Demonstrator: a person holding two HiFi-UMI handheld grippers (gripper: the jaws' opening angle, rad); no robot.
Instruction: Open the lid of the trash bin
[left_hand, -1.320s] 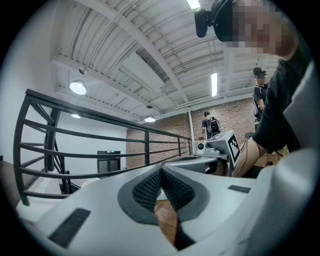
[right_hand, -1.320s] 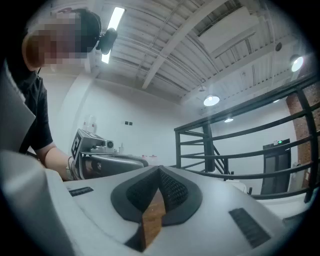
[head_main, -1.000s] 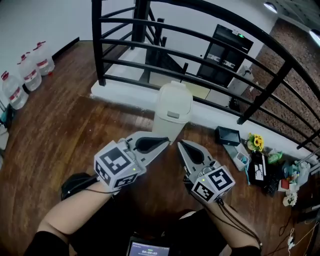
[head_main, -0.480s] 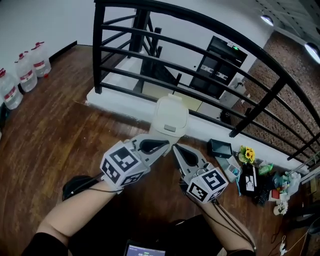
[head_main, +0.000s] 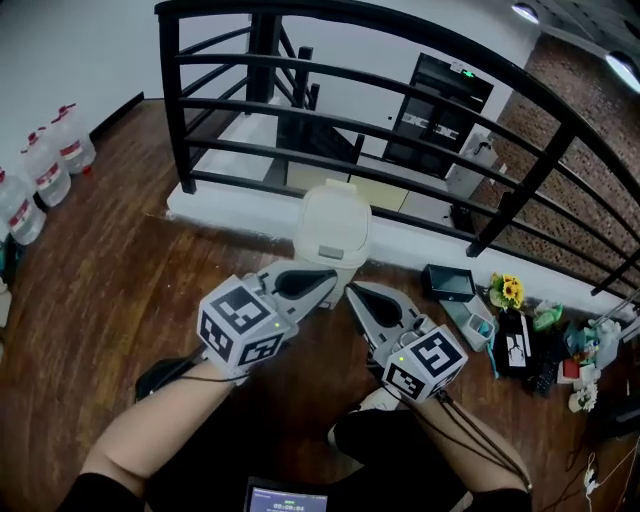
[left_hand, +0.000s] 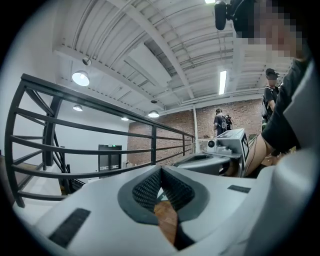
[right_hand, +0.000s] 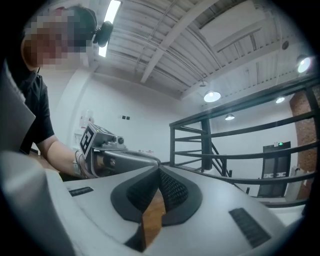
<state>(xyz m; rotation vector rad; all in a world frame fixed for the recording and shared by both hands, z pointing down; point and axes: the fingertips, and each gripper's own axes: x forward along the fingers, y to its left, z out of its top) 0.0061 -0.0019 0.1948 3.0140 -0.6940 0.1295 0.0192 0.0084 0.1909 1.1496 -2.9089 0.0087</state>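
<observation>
Though the cream bin (head_main: 345, 262) sits with its lid (head_main: 340, 205) down, we hold the left gripper (head_main: 328, 283) and right gripper (head_main: 352, 291) near it. Both jaws are closed, empty.

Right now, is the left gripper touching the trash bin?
Cannot tell: in the head view the left gripper tip overlaps the trash bin, with no gap or contact plain.

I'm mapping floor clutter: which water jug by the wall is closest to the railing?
The farthest jug, topmost in the head view; the others sit further left, away from the railing.
</observation>
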